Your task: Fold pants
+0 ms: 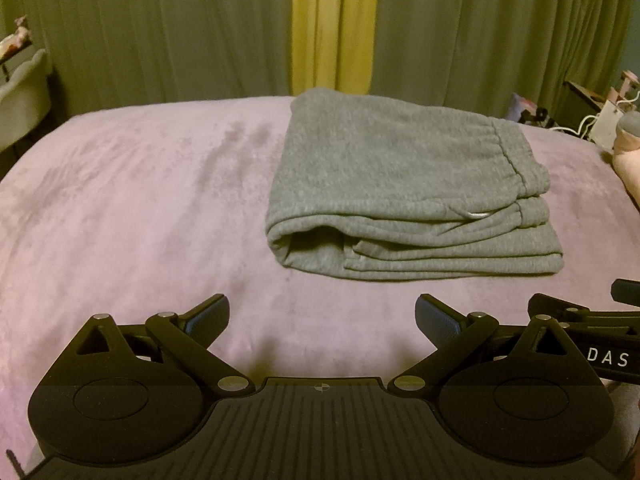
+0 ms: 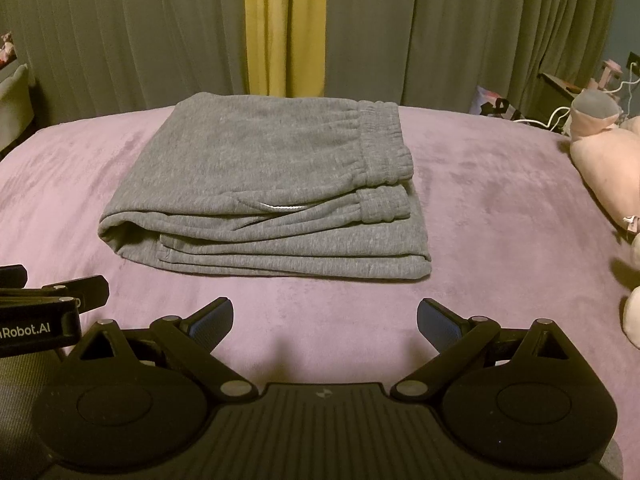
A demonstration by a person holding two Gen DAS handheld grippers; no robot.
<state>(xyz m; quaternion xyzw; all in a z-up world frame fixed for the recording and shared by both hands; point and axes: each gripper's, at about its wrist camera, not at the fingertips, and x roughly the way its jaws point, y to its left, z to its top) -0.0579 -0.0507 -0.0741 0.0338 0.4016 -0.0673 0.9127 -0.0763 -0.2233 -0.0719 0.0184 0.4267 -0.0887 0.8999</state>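
A purple blanket (image 2: 500, 208) covers the bed. On it lie the grey sweatpants (image 2: 264, 184), folded in a stack (waistband on top, at right). Short of the sweatpants' near edge, the left gripper (image 1: 322, 316) and right gripper (image 2: 325, 318) hover level, side by side, fingers spread, grasping nothing.

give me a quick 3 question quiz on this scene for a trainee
1. True or false: the pants lie folded in a stack on the blanket.
2. Multiple choice: the left gripper and right gripper are A) both open and empty, B) both shut on the pants, C) one open, one shut.
3. Short answer: in the right wrist view, on which side of the pants does the waistband lie?

Key
1. True.
2. A; neither touches the pants.
3. The right side, with the white drawstring showing just below it.
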